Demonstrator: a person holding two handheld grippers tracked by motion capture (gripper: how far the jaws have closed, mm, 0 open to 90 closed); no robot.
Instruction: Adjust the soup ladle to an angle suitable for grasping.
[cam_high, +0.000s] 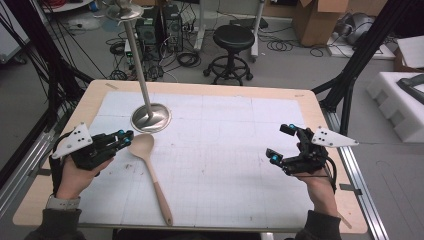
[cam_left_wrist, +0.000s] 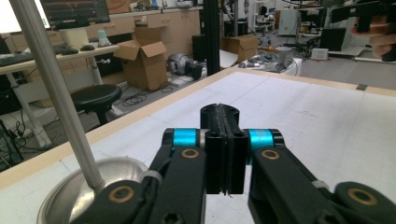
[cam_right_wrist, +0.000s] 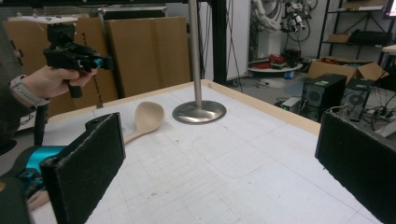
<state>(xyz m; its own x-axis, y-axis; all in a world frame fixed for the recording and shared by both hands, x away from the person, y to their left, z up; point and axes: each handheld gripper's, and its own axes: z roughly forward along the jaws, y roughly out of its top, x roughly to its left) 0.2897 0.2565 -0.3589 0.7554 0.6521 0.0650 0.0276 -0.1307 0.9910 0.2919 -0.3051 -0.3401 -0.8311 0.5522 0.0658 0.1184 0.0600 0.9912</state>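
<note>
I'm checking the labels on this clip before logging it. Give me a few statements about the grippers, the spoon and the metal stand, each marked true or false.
1. The left hand-held gripper has its jaws pressed together with nothing between them. True.
2. The right hand-held gripper is shut on the wooden spoon. False: its jaws stand wide apart and hold nothing; the spoon lies on the table near the left one.
3. The spoon's bowl points toward the metal stand. True.
4. The spoon rests inside the stand's round base. False: it lies on the white mat beside the base.
5. A black stool stands on the floor beyond the table. True.
</note>
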